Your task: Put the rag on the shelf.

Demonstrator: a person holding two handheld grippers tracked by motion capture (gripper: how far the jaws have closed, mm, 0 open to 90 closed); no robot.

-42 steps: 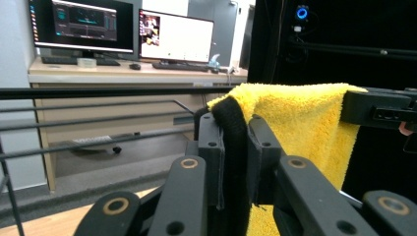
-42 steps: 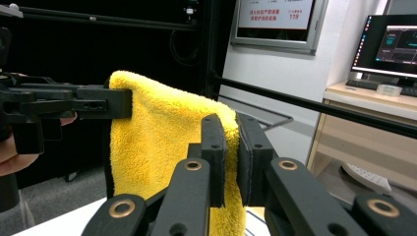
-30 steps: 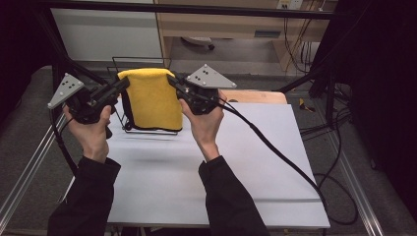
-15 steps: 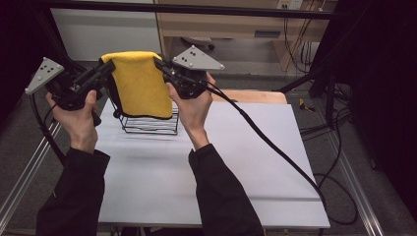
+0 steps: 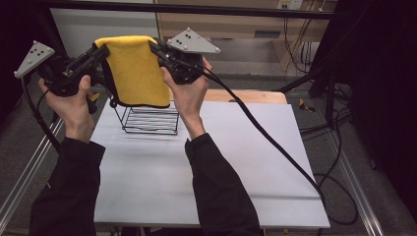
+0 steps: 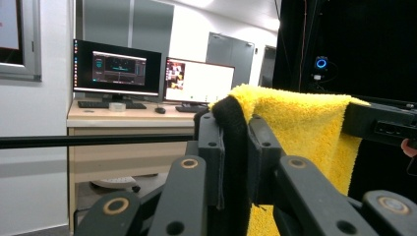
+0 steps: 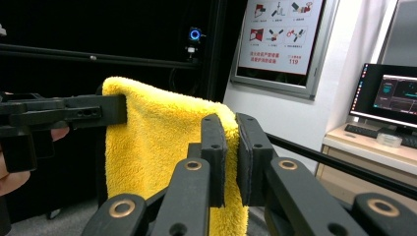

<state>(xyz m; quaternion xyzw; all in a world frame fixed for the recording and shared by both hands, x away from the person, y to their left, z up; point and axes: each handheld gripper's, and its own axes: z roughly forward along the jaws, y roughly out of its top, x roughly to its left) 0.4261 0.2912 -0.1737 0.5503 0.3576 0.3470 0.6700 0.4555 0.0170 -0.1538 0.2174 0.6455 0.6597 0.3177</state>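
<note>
Hanging between the two grippers, the yellow microfibre towel (image 5: pixel 135 69) is stretched flat above the far left part of the white table (image 5: pixel 236 162). The left gripper (image 5: pixel 101 50) pinches its left top corner, jaws clamped on the dark hem; the right gripper (image 5: pixel 156 48) pinches the right top corner the same way. The towel's lower edge drapes over what looks like a black wire rack (image 5: pixel 150 118) standing on the table, though whether cloth and wire touch I cannot tell. A light wooden board (image 5: pixel 255 96) lies at the far edge.
</note>
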